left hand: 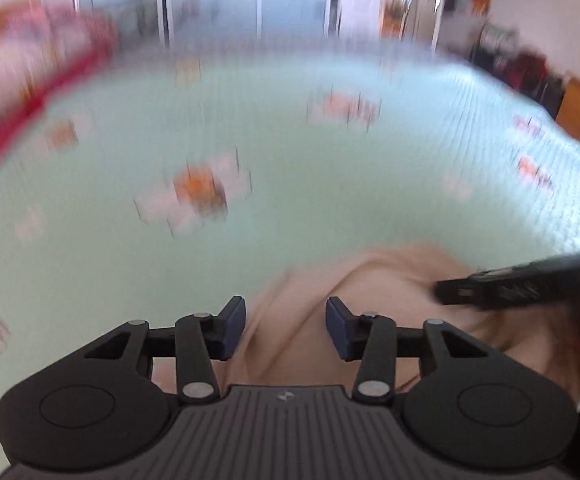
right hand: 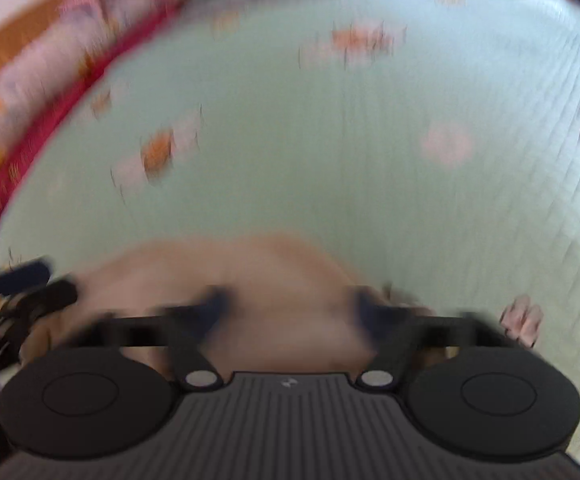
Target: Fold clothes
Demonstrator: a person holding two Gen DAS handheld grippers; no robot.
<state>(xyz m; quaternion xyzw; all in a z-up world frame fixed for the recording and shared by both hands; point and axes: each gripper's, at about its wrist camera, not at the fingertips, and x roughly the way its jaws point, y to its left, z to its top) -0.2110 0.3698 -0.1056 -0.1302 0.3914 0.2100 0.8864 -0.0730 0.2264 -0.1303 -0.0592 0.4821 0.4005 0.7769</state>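
Garment (left hand: 370,280): one, beige; two grippers, left (left hand: 285,328), right (right hand: 290,312), both agape.

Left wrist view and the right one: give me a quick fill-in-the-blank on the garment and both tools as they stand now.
1. The garment bunched on the bedspread is ____ in colour.
2. The left tool has its jaws ____, with nothing gripped.
3. The bedspread is pale ____ with orange motifs.
4. In the left wrist view, the right tool enters from the ____ edge.

Missing words: beige; open; green; right
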